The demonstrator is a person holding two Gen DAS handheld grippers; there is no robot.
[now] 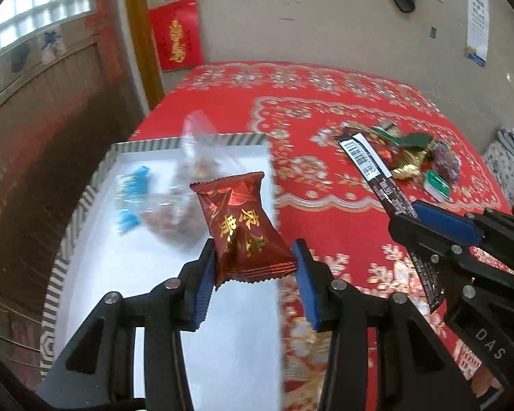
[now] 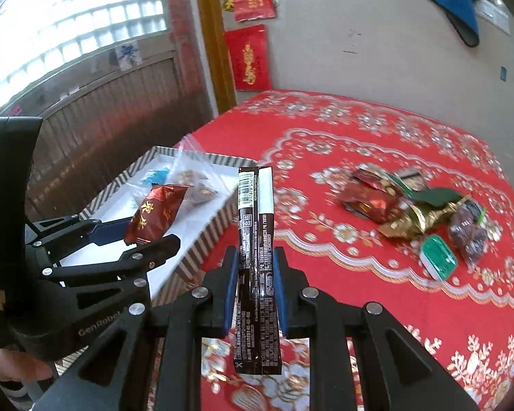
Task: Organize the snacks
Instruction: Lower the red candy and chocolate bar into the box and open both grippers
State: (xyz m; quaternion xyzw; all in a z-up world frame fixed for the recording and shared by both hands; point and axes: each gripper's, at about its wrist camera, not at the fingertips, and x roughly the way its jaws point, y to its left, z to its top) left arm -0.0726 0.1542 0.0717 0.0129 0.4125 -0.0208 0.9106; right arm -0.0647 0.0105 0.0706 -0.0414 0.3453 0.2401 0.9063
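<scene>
Between the left fingers: left gripper (image 1: 253,267) clamps a dark red foil snack packet with gold characters (image 1: 241,226) by its lower crimped end, blue pads pressing both sides; it hangs above the tray.
Right fingers: right gripper (image 2: 255,284) is closed tight on a long dark brown snack stick wrapper with a barcode (image 2: 256,257), held upright above the counter's near edge, just beside the tray.
Tray: white rectangular tray with a black-and-white striped rim (image 1: 85,198) sits on the left part of the counter; inside lie a clear plastic bag of brown nuts (image 1: 181,205) and a small blue-printed packet (image 1: 133,198).
Counter: red cloth with gold floral pattern (image 2: 359,144) covers it.
Left to sort: a loose pile well apart from the tray holds a red foil packet (image 2: 370,202), a gold foil wrapper (image 2: 418,222), a green-and-white tin (image 2: 438,260) and a clear bag of dark dried fruit (image 2: 469,233).
Progress: roughly midway by my judgement; two items are stowed, two are in hand, several remain.
</scene>
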